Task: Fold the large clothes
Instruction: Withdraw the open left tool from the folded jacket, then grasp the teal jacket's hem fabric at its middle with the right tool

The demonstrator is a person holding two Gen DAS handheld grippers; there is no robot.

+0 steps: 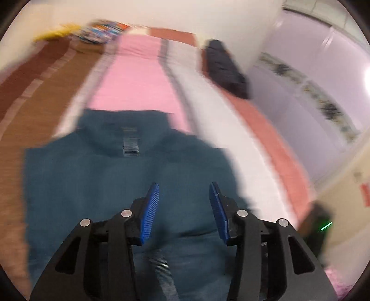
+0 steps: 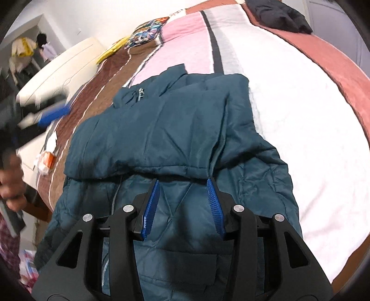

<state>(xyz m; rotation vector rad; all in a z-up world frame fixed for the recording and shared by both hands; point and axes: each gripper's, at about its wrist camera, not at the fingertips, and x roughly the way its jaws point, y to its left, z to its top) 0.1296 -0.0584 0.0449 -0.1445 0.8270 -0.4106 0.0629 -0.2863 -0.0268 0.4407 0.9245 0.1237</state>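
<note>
**Teal jacket part-folded on the bed; both hand-held grippers above it, empty.**

The jacket (image 2: 166,129) lies directly ahead of and beneath the right hand-held gripper (image 2: 185,203), with one sleeve already laid across the body just beyond the fingertips. That gripper's jaws stand moderately apart with only fabric below them, nothing pinched. The left hand-held gripper (image 1: 183,213) hovers over the jacket below the collar (image 1: 124,129), jaws likewise partly apart and empty; its view is blurred. For the next fold, take a hem edge in each gripper at matching points, lift little, and lay the panel flat to avoid trapped air in the padding. The bed (image 2: 289,111) carries a striped cover; a dark garment (image 2: 277,14) lies far ahead, near the wall.
</note>
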